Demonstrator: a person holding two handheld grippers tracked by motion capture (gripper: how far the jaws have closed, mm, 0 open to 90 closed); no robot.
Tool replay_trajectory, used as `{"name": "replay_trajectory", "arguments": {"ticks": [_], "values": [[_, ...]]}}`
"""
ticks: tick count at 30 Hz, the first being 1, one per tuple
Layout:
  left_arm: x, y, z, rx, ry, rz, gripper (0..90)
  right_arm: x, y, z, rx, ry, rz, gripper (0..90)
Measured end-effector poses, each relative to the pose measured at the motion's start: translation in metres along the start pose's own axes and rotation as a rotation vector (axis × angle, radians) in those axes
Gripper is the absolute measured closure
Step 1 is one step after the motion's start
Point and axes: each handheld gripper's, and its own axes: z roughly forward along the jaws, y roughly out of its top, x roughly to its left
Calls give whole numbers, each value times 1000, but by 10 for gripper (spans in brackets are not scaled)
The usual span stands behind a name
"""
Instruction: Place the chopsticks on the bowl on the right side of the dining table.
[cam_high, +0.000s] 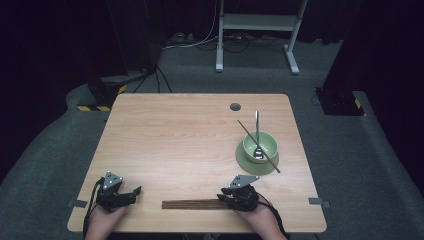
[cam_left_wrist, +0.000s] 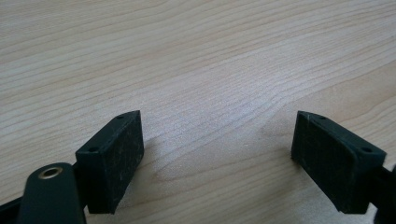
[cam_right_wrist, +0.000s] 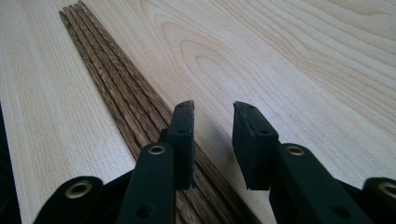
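Several dark wooden chopsticks (cam_high: 190, 204) lie side by side near the table's front edge. My right gripper (cam_high: 223, 199) sits low at their right end, pointing left along them. In the right gripper view the chopsticks (cam_right_wrist: 112, 79) run under the left jaw toward the upper left, and my right gripper (cam_right_wrist: 212, 140) is open with only bare wood in the narrow gap. My left gripper (cam_high: 132, 195) rests at the front left, wide open over bare table (cam_left_wrist: 217, 154). A green bowl (cam_high: 248, 145) on a green plate (cam_high: 245, 162) holds a metal spoon (cam_high: 257, 125) and one chopstick (cam_high: 245, 127).
The light wooden table (cam_high: 190, 135) has a round cable hole (cam_high: 235, 106) near its back edge. A white metal stand (cam_high: 257, 22) and cables sit on the grey floor behind. Dark cases flank the table at the back left and right.
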Motion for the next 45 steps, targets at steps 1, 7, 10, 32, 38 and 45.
{"name": "replay_trajectory", "arguments": {"ticks": [1,7,10,32,38,45], "values": [[0,0,0,0,0,0,172,0,0,0,0,-1,-1,691],[0,0,0,0,0,0,172,2,1,0,-2,27,-12,702],[0,0,0,0,0,0,172,4,1,1,8,35,-23,719],[0,0,0,-1,1,-1,173,-13,-5,-6,15,-17,27,752],[0,0,0,-1,1,-1,174,-20,-7,-9,8,-42,42,767],[0,0,0,-2,2,-1,175,-24,-9,-11,2,-65,53,785]]}}
